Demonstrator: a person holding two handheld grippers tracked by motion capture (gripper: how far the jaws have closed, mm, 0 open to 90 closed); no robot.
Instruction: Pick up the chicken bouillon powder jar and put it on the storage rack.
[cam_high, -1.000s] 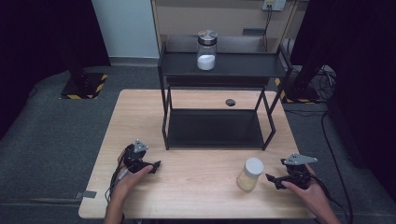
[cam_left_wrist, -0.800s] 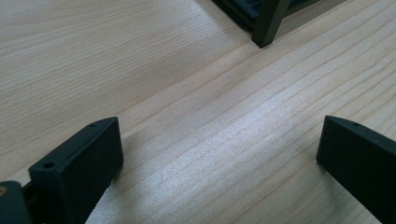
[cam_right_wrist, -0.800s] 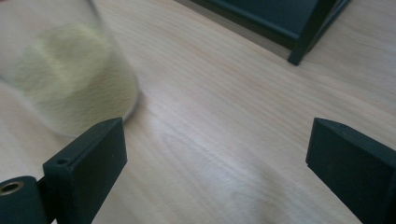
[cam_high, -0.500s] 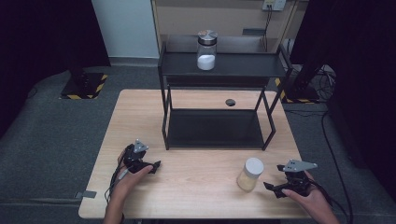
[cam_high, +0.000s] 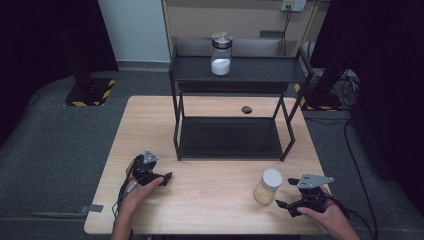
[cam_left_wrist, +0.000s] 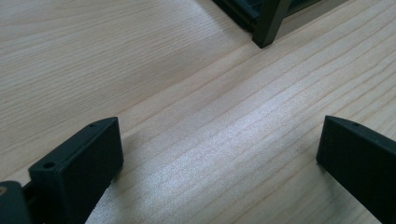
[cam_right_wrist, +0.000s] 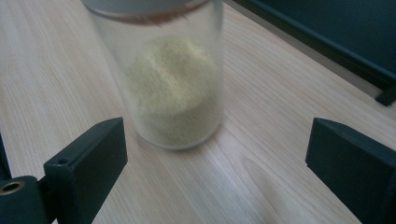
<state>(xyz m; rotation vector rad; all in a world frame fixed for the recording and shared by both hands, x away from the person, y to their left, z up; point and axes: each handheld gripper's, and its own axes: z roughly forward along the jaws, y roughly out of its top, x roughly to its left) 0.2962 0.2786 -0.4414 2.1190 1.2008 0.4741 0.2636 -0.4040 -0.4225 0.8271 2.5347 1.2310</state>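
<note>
**Right gripper wide open by the jar**

Your right gripper (cam_high: 288, 194) has its jaws spread wide, with the clear glass jar of yellowish powder (cam_high: 267, 186) just beside it at 9 o'clock, untouched. Your left gripper (cam_high: 166, 176) is gaping too, over bare light wooden table (cam_high: 210, 200), black metal shelf rack (cam_high: 230, 125) at 1 o'clock.

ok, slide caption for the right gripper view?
Open right gripper facing a jar of yellowish powder upright on the wooden table.
</note>
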